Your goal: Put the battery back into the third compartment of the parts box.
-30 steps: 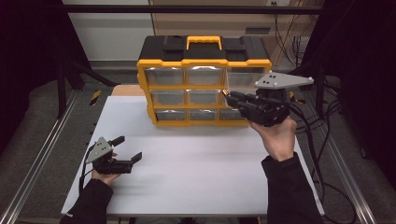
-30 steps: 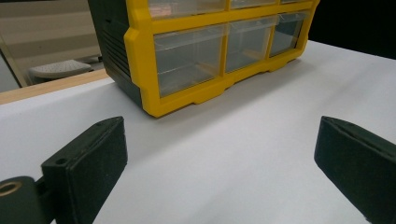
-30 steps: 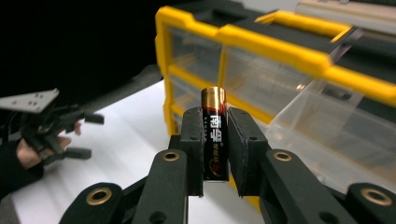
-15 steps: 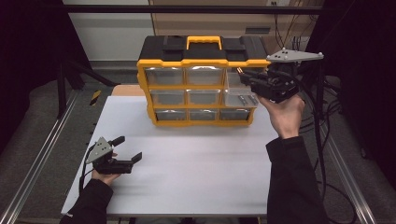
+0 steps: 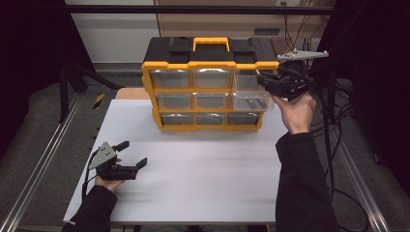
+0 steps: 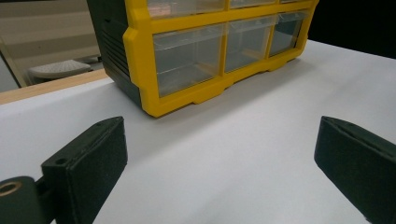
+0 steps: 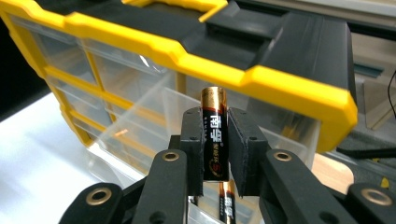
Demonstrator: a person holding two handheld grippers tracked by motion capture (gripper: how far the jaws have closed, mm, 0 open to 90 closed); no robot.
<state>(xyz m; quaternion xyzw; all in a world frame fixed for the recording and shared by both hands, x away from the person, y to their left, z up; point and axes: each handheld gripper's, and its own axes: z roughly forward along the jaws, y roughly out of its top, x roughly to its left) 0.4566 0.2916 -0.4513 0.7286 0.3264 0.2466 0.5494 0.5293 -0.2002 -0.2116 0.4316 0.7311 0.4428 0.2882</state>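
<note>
The right gripper (image 7: 215, 154) is clamped on a black and gold battery (image 7: 214, 137), which stands upright between the two black jaws with its gold end poking out above them. In the high view this right gripper (image 5: 263, 79) is held up in the air at the right end of the yellow and black drawer organizer (image 5: 208, 82), close to the upper right drawer. A clear drawer (image 5: 249, 99) on the organizer's right side is pulled out toward the person, and small items lie inside it, too small to tell apart from above. In the right gripper view another battery (image 7: 227, 205) shows lower down, just beneath the held one. The left gripper (image 5: 135, 154) rests low on the white counter (image 5: 208, 164) at the near left, well apart from the organizer, with its jaws spread wide and nothing between them; its own view looks across bare counter toward the organizer's bottom drawers (image 6: 224, 51).
</note>
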